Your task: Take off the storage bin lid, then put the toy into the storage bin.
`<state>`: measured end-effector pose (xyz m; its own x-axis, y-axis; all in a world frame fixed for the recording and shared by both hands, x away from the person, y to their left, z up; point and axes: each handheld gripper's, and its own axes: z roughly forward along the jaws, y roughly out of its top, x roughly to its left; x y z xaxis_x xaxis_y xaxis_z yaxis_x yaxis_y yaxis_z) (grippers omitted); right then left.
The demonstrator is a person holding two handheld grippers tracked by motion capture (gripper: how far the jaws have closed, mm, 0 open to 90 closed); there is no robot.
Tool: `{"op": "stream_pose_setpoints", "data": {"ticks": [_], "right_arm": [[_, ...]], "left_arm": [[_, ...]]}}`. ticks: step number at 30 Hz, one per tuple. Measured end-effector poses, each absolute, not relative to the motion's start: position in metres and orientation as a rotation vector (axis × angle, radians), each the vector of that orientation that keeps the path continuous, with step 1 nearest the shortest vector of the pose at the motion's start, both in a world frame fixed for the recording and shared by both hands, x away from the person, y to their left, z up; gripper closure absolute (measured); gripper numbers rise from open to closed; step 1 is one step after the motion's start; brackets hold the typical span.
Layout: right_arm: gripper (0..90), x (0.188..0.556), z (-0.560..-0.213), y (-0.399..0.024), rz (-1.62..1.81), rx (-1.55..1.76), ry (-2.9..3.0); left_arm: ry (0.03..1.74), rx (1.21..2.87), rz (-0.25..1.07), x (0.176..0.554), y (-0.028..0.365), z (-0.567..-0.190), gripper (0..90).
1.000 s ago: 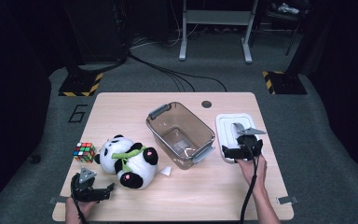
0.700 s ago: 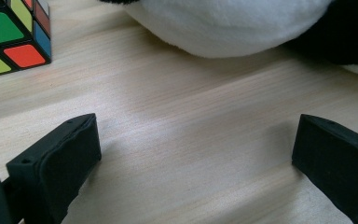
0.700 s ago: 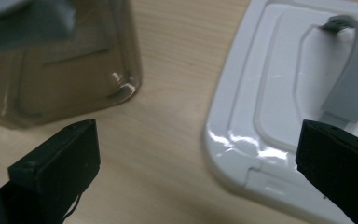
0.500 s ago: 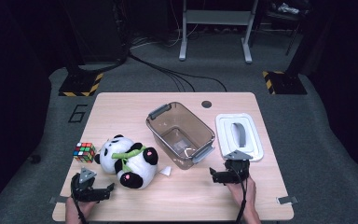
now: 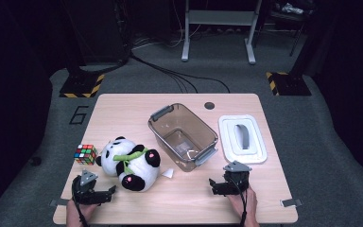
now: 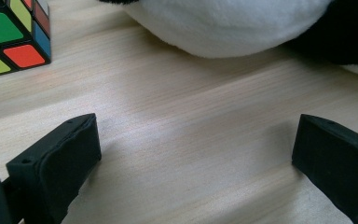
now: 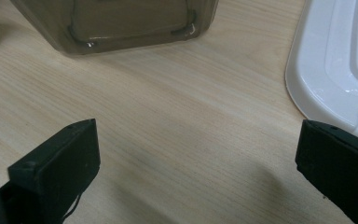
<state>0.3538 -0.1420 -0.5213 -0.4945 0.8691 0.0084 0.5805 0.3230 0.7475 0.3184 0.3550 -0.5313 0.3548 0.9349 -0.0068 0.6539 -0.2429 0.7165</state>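
Both grippers rest low in the frame, jaws spread and empty: the left gripper point(image 5: 94, 193) near the toy panda point(image 5: 128, 163), the right gripper point(image 5: 227, 183) between open bin point(image 5: 183, 136) and lid point(image 5: 243, 139), seemingly poised for packing.

the only sign i can read is a big dark number "6" point(image 5: 79, 115), painted on the grey floor point(image 5: 307, 142) just beside the far left corner of my table point(image 5: 137, 106), at about ten o'clock from the table's middle. it is seen in the high view. on the cube point(image 5: 85, 154), the panda toy point(image 5: 128, 163), the brown box point(image 5: 183, 136) and the white lid point(image 5: 243, 138) i cannot read any letters or brand. a small white tag point(image 5: 167, 173) lies beside the panda toy, but it is too small to read.
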Motion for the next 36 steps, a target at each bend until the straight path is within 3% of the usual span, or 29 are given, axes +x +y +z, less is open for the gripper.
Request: {"op": "stream_pose_setpoints", "data": {"ticks": [36], "right_arm": [[0.0,0.355,-0.530,-0.140,0.950,1.267,2.259]], "left_arm": [[1.312,2.004,0.514,0.318,0.358,-0.518,0.1]]}}
